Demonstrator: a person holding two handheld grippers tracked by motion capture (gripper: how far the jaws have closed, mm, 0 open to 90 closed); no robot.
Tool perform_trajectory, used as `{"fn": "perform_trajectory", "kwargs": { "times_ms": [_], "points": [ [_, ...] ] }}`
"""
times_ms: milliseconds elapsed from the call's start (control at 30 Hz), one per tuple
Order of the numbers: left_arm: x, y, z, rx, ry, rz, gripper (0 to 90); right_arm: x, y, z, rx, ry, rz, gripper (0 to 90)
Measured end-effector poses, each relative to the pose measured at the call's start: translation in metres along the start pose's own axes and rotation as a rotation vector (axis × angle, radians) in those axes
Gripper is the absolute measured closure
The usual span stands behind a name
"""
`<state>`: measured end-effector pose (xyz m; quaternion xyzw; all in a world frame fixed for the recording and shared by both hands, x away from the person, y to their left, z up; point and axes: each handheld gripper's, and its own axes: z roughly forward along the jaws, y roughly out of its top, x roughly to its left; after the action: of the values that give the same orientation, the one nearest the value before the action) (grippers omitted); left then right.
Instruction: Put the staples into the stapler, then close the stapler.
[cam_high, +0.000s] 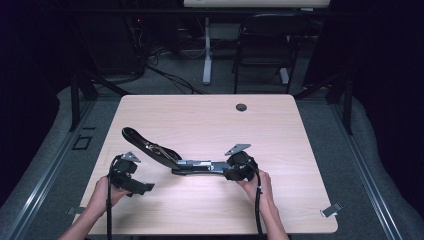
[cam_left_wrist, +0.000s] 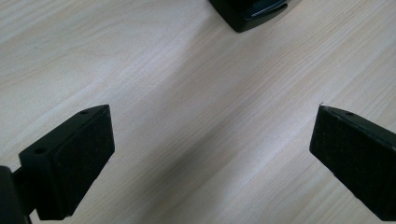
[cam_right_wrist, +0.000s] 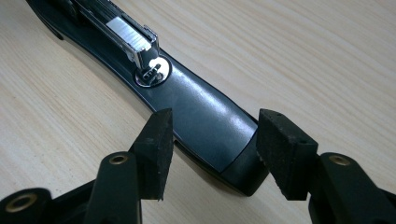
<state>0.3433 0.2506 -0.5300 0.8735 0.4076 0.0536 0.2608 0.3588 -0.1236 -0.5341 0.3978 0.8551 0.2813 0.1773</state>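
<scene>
A black stapler (cam_high: 170, 157) lies swung open on the wooden table (cam_high: 210, 120), its top arm raised toward the left and its flat base (cam_right_wrist: 205, 121) pointing right. The silver staple channel (cam_right_wrist: 130, 37) ends at the round anvil plate. My right gripper (cam_right_wrist: 212, 137) (cam_high: 221, 170) stands open, one jaw on each side of the base's near end, and I cannot see the pads pressing it. The left gripper (cam_left_wrist: 212, 140) (cam_high: 142, 187) is held wide open over bare wood to the stapler's left, holding nothing. A black corner of the stapler (cam_left_wrist: 247, 11) peeks in at the top of its view.
A round cable hole (cam_high: 241, 107) sits near the table's far edge. A metal clip (cam_high: 331, 210) hangs at the front right corner. Behind the table are a dark chair (cam_high: 265, 45) and a white desk leg (cam_high: 207, 50).
</scene>
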Motion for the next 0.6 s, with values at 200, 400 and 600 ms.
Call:
{"fn": "perform_trajectory", "kwargs": {
  "times_ms": [200,400,600],
  "points": [
    [0.002,0.001,-0.002,-0.007,0.009,-0.011,0.4,0.001,-0.006,0.001,-0.022,-0.006,0.036,47.5],
    [0.01,-0.001,-0.008,-0.037,0.054,-0.057,5.8,0.004,-0.005,0.0,-0.047,-0.036,0.052,50.3],
    [0.022,0.0,-0.015,-0.098,0.079,-0.127,17.0,0.008,-0.004,-0.004,-0.08,-0.054,0.06,58.3]
  ]
}}
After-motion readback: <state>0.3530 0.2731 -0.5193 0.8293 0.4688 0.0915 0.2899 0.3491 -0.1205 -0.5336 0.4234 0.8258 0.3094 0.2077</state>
